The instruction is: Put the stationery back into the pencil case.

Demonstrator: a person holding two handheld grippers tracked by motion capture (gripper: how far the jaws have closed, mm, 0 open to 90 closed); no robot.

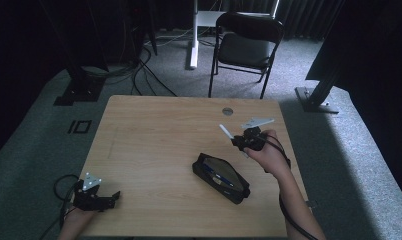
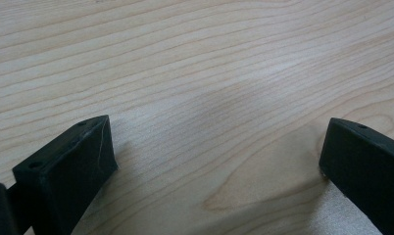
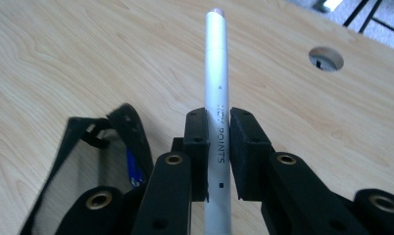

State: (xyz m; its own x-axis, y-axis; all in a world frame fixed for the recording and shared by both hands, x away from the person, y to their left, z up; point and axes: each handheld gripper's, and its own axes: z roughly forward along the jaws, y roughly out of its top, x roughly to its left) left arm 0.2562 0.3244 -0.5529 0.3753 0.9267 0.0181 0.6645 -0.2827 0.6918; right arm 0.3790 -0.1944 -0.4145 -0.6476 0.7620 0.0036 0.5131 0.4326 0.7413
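Observation:
My right gripper (image 3: 218, 128) is shut on a white pen (image 3: 217, 93) marked "KEY POINTS", which sticks out past the jaws. In the high view that right gripper (image 1: 243, 141) is held above the table's right half, the white pen (image 1: 225, 132) pointing up and to the left. Just below and left of it lies an open black pencil case (image 1: 221, 177) with something blue inside; the case's mesh edge (image 3: 87, 161) shows at the lower left of the right gripper view. My left gripper (image 1: 108, 198) rests at the table's near left corner, jaws wide apart over bare wood (image 2: 219, 147).
The wooden table (image 1: 154, 135) has a round cable hole (image 1: 227, 111) near its far edge. A black folding chair (image 1: 246, 45) stands behind the table, with cables and stand feet on the grey carpet around it.

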